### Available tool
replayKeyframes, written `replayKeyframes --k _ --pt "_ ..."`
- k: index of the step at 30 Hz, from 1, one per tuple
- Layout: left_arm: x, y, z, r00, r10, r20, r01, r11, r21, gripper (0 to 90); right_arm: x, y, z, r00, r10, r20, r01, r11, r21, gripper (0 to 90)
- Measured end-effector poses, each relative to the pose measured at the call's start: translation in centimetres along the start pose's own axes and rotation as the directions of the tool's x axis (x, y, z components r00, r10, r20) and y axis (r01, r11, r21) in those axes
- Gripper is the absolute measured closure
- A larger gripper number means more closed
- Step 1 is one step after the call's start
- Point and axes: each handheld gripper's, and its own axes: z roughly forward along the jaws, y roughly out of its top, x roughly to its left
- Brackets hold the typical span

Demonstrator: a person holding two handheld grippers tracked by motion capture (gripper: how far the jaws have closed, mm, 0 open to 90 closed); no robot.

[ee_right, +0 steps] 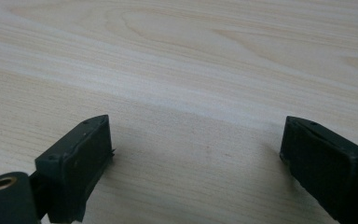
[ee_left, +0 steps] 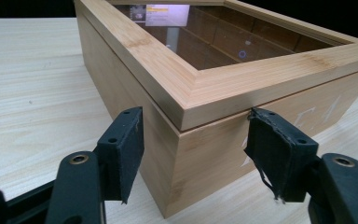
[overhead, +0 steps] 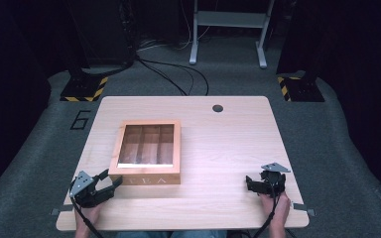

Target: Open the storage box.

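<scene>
Box interior is hard to read: glare on the glass lid (overhead: pixel 146 144) washes out the near part in the high view, dividers show but contents can't be made out. Front lettering reads "TEA" in the high view; in the left gripper view it's faint and partly blocked by the jaw. The person's forearms are cut off at the bottom edge. Left hand-held gripper (overhead: pixel 110 179) (ee_left: pixel 193 140): jaws wide apart, straddling the near left corner of the wooden tea box (overhead: pixel 149 151) (ee_left: pixel 214 88), one pad on each side of the corner at about the lid seam; they look just beside the wood, and contact can't be confirmed. Nothing gripped. Right hand-held gripper (overhead: pixel 252 184) (ee_right: pixel 196 154): jaws wide apart, empty, over bare tabletop (overhead: pixel 218 148) (ee_right: pixel 177 56), well apart from the box. Box sits left of centre on the tabletop, lid closed. The left gripper view gives the lid/base seam and a screen reflection in the glass; the high view adds the layout, a round cable hole (overhead: pixel 218 108) near the far edge, and a "6" marked on the floor (overhead: pixel 81 119).
</scene>
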Motion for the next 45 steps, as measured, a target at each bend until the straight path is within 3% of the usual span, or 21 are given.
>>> replayKeyframes --k 8,10,12,16,21,24,26,45 --pt "-0.29 -0.07 -0.10 0.9999 0.007 -0.013 -0.007 1.0000 -0.003 39.4 -0.01 0.00 0.01 1.0000 -0.004 -0.001 0.004 1.000 -0.002 8.6" --pt "-0.44 -0.14 -0.02 0.9997 0.008 -0.022 -0.009 0.9996 -0.026 39.4 -0.02 0.00 0.01 1.0000 -0.005 -0.001 0.005 1.000 -0.003 8.7" --pt "-0.38 -0.06 -0.37 0.9998 -0.021 -0.007 0.021 0.9969 -0.076 40.6 0.01 0.00 0.00 1.0000 -0.002 0.000 0.002 1.000 -0.001 8.7" --pt "-0.52 0.12 -0.29 0.9997 -0.021 -0.014 0.019 0.9960 -0.087 39.5 -0.01 -0.01 0.00 1.0000 -0.006 -0.001 0.006 1.000 -0.003 8.8" --pt "-0.55 -0.07 -0.32 0.9997 0.007 -0.023 -0.008 0.9993 -0.037 40.4 -0.01 -0.01 0.00 1.0000 -0.007 -0.002 0.007 1.000 -0.004 8.9" --pt "-0.47 -0.16 -0.14 0.9998 -0.002 -0.020 0.001 0.9993 -0.038 40.1 -0.01 -0.01 0.00 1.0000 -0.007 -0.002 0.007 1.000 -0.003 9.0" --pt "-0.45 -0.14 -0.22 0.9997 0.007 -0.023 -0.007 0.9999 -0.012 40.7 -0.01 -0.01 0.00 1.0000 -0.006 -0.002 0.006 1.000 -0.003 8.9" --pt "-0.52 -0.03 -0.06 0.9989 0.011 -0.045 -0.012 0.9998 -0.018 44.1 0.00 -0.01 -0.01 1.0000 -0.005 -0.001 0.005 1.000 -0.003 9.0"
